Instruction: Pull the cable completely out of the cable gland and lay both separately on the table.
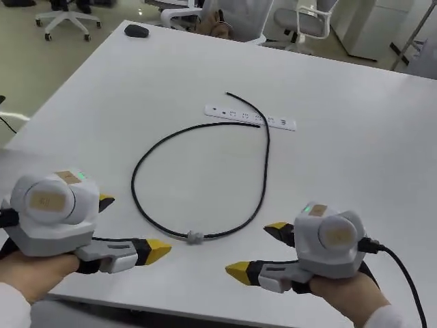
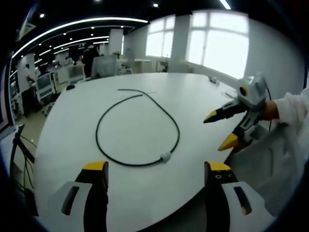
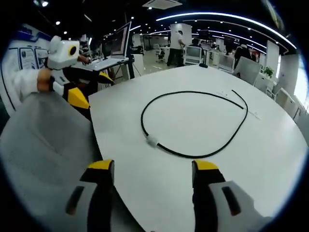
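Observation:
A black cable [image 1: 198, 147] lies in a wide loop on the white table [image 1: 341, 157], threaded through a small grey cable gland [image 1: 194, 237] at the loop's near side. The gland [image 2: 165, 157] and cable [image 2: 120, 111] lie ahead of my left gripper [image 2: 157, 169], which is open and empty. My right gripper [image 3: 153, 168] is also open, with the gland [image 3: 152, 141] and cable [image 3: 193, 123] in front of it. In the head view the left gripper [image 1: 135, 227] sits near the table's front left edge and the right gripper [image 1: 257, 251] at the front right, the gland between them.
A white power strip [image 1: 250, 117] lies beyond the loop, with the cable's ends crossing it. A dark mouse [image 1: 136, 30] rests at the far left corner. Office chairs [image 1: 65, 17] stand behind the table. The table edge runs just under both grippers.

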{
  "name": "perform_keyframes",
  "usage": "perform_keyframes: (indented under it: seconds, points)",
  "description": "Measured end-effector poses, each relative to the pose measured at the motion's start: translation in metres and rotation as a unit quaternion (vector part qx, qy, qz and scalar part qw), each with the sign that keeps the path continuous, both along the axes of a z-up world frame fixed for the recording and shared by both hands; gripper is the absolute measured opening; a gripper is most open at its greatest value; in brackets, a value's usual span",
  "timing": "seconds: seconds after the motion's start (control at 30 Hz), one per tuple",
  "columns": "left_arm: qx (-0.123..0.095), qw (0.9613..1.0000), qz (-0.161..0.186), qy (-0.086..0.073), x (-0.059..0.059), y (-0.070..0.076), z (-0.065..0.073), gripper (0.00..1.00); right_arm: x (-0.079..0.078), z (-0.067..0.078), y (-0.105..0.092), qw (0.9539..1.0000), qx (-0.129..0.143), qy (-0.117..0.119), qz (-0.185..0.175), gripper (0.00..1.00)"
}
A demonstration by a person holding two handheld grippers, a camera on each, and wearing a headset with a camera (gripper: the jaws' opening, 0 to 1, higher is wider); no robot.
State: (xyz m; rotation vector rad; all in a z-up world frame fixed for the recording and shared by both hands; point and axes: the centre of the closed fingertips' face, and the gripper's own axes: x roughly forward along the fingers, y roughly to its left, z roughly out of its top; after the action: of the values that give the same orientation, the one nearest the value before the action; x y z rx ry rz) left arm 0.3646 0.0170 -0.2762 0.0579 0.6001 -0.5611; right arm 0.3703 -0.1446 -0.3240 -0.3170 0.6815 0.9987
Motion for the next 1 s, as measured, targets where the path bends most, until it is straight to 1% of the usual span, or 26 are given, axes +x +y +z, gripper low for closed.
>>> perform_keyframes:
  seconds: [0.07, 0.17, 0.3, 0.43, 0.5, 0.73, 0.87, 1.0]
  points:
    - [0.001, 1.0000, 0.001, 0.000, 0.001, 0.002, 0.000, 0.82, 0.004, -0.003, 0.001, 1.0000, -0.004, -0.002, 0.008, 0.65]
    - [-0.002, 1.0000, 0.005, 0.000, 0.002, 0.004, 0.000, 0.81, 0.010, -0.010, 0.003, 0.9997, -0.008, 0.000, 0.024, 0.64]
    - [-0.003, 0.9999, 0.010, 0.001, 0.003, 0.006, -0.001, 0.81, 0.018, -0.016, 0.006, 0.9993, -0.011, -0.002, 0.035, 0.60]
    - [0.000, 0.9999, 0.010, 0.002, 0.003, 0.007, -0.003, 0.80, 0.024, -0.018, 0.011, 0.9990, -0.005, -0.008, 0.044, 0.57]
    - [0.001, 1.0000, 0.009, 0.002, 0.003, 0.006, -0.003, 0.80, 0.026, -0.021, 0.015, 0.9986, -0.004, -0.008, 0.052, 0.55]
    - [0.010, 0.9999, 0.003, 0.004, 0.001, 0.006, -0.006, 0.78, 0.030, -0.043, 0.028, 0.9957, -0.015, -0.011, 0.091, 0.48]
    - [0.013, 0.9999, 0.000, 0.006, 0.001, 0.005, -0.006, 0.77, 0.043, -0.053, 0.031, 0.9942, -0.020, -0.019, 0.105, 0.45]
    - [0.017, 0.9998, -0.004, 0.008, 0.000, 0.005, -0.008, 0.76, 0.055, -0.057, 0.037, 0.9934, -0.015, -0.025, 0.110, 0.40]
